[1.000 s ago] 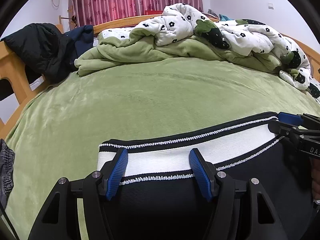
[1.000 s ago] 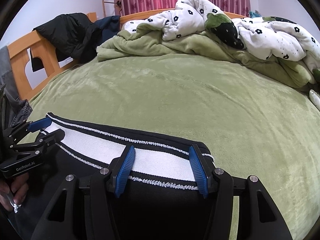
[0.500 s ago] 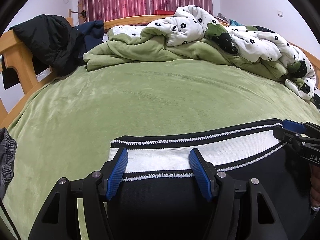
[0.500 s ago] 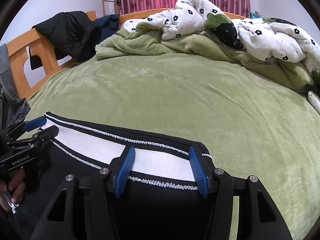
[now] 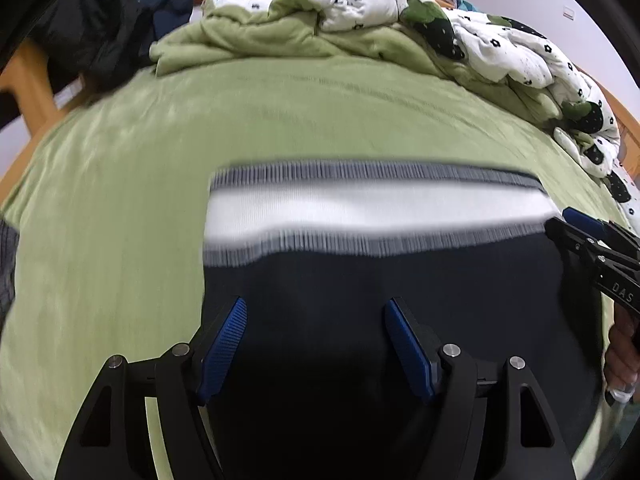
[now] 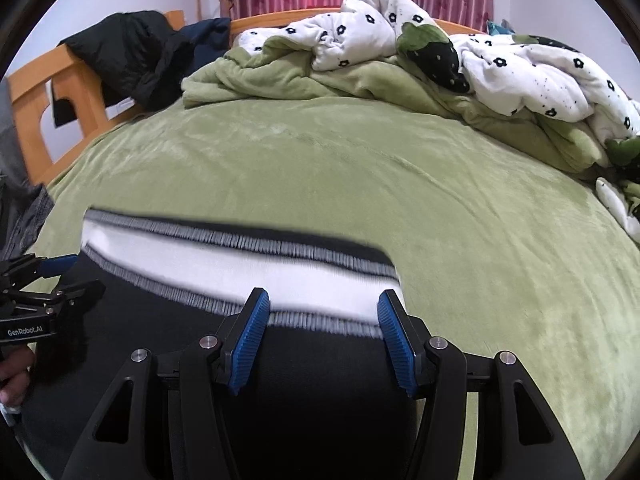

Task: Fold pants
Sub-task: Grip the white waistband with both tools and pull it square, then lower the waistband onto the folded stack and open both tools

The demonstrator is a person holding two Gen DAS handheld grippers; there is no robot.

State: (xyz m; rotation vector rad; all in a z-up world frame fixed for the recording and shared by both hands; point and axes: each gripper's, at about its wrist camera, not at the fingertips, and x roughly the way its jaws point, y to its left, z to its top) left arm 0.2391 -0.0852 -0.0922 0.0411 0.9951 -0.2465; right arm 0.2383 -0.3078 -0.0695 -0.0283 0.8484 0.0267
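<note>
- The left gripper (image 5: 316,344) stands nearest in its own view, jaws wide with nothing between the blue pads (image 5: 224,344); dark cloth of the pants (image 5: 380,292) fills the gap under them, but the pads do not visibly pinch it.
- The right gripper (image 6: 320,332) likewise has its jaws wide and holds nothing; its pad tips sit at the lower edge of the white waistband (image 6: 248,276), at that band's right end.
- The pants lie flat on the green blanket of the bed (image 6: 360,168), towards its near edge, with the dark body nearest the person and the waistband (image 5: 372,208) as the far edge.
- The waistband's long axis runs left to right, across the line of both pairs of jaws; the band lies straight ahead of them and a little beyond.
- As a judgement, the right gripper is the nearer to the band, almost touching it, while the left sits further back over the dark cloth; either would need to go forward to take the band's corner.
- Motion blur smears the waistband in both views, so its exact edge is uncertain.
- Farthest, a rumpled floral quilt (image 6: 520,68) and a dark jacket (image 6: 132,52) lie by the bed's far edge and left rail, well apart from the pants.
</note>
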